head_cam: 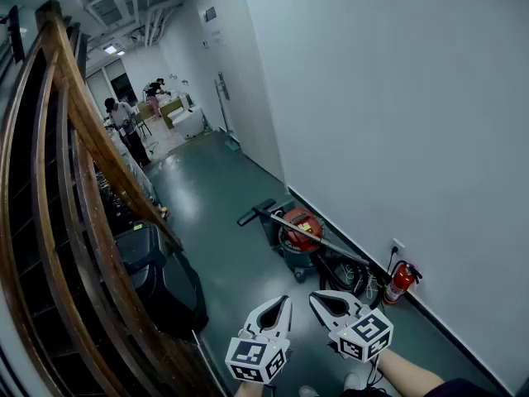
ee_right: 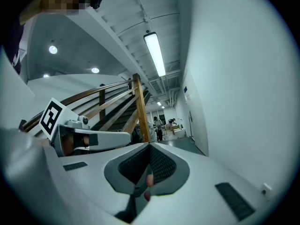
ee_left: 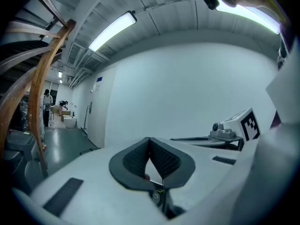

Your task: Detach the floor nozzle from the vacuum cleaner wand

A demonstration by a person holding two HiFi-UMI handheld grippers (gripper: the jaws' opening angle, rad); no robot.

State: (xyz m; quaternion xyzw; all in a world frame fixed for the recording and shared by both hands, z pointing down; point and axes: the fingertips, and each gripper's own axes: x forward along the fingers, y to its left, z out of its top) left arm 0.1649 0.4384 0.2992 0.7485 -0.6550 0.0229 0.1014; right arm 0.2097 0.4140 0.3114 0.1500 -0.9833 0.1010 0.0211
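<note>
My left gripper (head_cam: 284, 301) and right gripper (head_cam: 315, 298) are closed on nothing. Ahead by the wall (head_cam: 397, 122), the black floor nozzle (head_cam: 254, 212) looks like light, stiff plastic; I'd clamp the rigid wand (head_cam: 310, 236) near their joint.

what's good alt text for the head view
The left hand-held gripper and right hand-held gripper, both shut and empty, face a red vacuum cleaner by a wall, its wand slanting to the floor nozzle. A wooden stair railing curves at left.
</note>
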